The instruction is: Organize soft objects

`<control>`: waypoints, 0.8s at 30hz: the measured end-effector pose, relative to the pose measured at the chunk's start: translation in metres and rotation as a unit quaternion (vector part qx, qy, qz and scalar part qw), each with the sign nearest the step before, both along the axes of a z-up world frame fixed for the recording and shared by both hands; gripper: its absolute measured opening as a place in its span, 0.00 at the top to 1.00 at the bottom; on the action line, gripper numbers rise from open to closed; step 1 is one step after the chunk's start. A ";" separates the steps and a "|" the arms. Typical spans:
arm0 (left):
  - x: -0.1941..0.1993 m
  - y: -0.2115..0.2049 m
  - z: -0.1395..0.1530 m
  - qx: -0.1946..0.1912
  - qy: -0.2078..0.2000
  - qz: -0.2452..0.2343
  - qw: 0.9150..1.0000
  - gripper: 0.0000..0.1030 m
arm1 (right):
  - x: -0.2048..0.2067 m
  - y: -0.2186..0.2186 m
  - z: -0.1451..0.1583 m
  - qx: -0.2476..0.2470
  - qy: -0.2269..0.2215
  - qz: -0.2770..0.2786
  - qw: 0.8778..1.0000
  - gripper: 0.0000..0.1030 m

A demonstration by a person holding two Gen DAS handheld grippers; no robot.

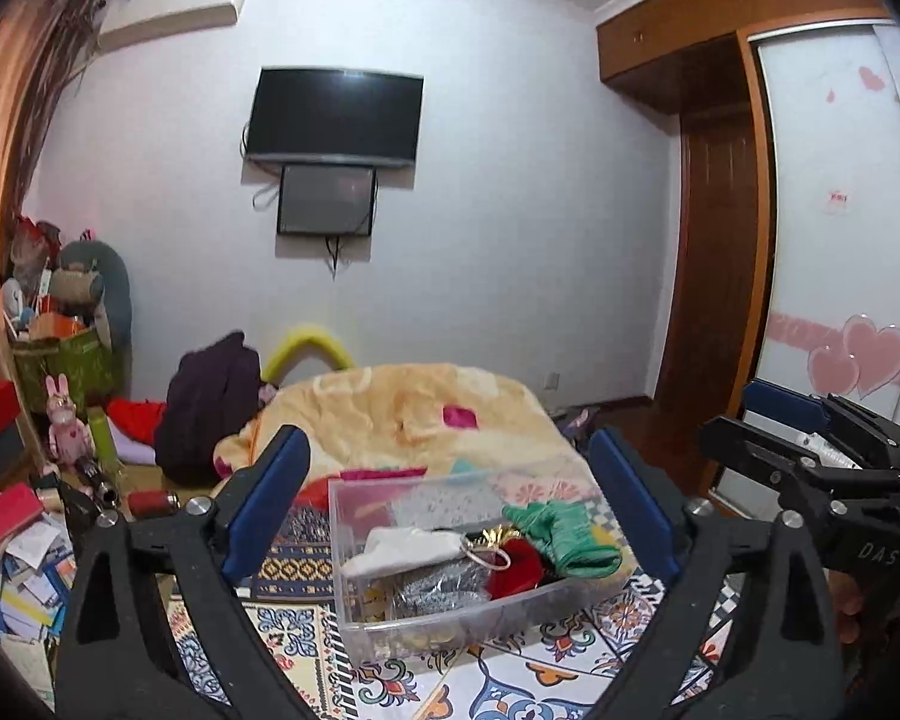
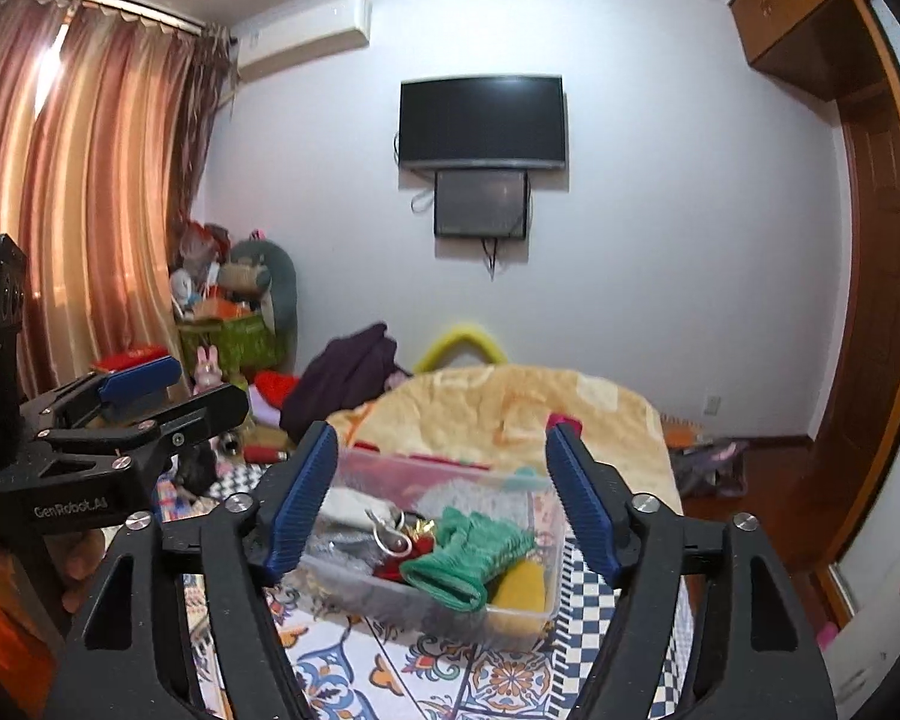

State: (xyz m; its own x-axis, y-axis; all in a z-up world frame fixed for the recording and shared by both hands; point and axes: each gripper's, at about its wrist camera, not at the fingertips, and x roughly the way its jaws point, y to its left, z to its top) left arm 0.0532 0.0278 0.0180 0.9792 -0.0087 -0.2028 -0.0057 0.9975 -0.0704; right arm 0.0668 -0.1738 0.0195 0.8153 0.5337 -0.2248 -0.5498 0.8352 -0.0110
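I hold both hand-held grippers above the bed, each released with its jaws spread wide and nothing between them. The clear plastic bin (image 1: 450, 546) sits on the patterned bedspread (image 1: 510, 678) in the lower centre of both views, directly ahead of the left hand-held gripper (image 1: 450, 510) and the right hand-held gripper (image 2: 444, 504). Inside it lie a green knitted glove (image 2: 468, 552), a red fuzzy item (image 1: 513, 567), a white cloth (image 1: 402, 546) and a yellow soft piece (image 2: 519, 591). The glove's long axis runs from upper left to lower right in the right view, its cuff end toward the lower edge of the frame. I judge the right hand-held gripper nearer to the glove, since the glove sits almost centred between its fingers; the left one faces the white cloth more squarely.
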 end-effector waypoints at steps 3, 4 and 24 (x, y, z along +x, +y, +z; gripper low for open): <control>-0.011 -0.002 0.006 0.005 -0.013 -0.001 1.000 0.01 | -0.007 -0.002 0.003 0.007 -0.011 0.005 1.000 0.29; -0.013 -0.003 0.008 0.007 -0.016 0.001 1.000 0.01 | -0.009 -0.001 0.003 0.010 -0.014 0.006 1.000 0.25; -0.028 -0.012 0.007 0.015 -0.023 -0.006 1.000 0.00 | -0.013 -0.010 -0.006 0.037 -0.005 0.002 0.999 0.15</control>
State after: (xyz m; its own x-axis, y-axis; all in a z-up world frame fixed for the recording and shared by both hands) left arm 0.0251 0.0154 0.0247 0.9874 -0.0144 -0.1574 0.0081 0.9992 -0.0401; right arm 0.0541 -0.1841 0.0131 0.8149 0.5523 -0.1761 -0.5540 0.8314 0.0440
